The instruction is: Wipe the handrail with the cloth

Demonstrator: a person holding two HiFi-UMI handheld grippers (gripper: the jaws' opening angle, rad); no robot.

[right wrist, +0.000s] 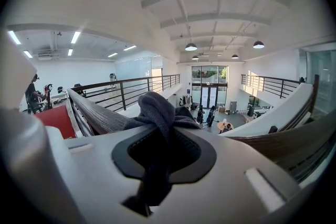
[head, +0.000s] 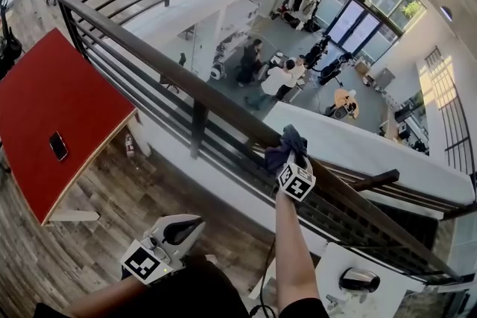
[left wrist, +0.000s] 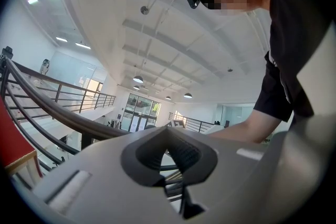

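As the cloth (head: 288,143) sits bunched on the handrail (head: 186,78), clamped in my right gripper (head: 292,160), I judge the wiping stroke is under way. Next I'd slide it along the rail, pressing down evenly. My right arm reaches forward, gripper tipped slightly down. My left gripper (head: 177,232), jaws together and empty, hangs level by my body.

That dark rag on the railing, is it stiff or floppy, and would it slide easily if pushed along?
Probably floppy: the cloth bunches and folds where the right gripper pinches it. Likely light: one pinch holds the whole wad. It may drag a bit on the grained handrail.
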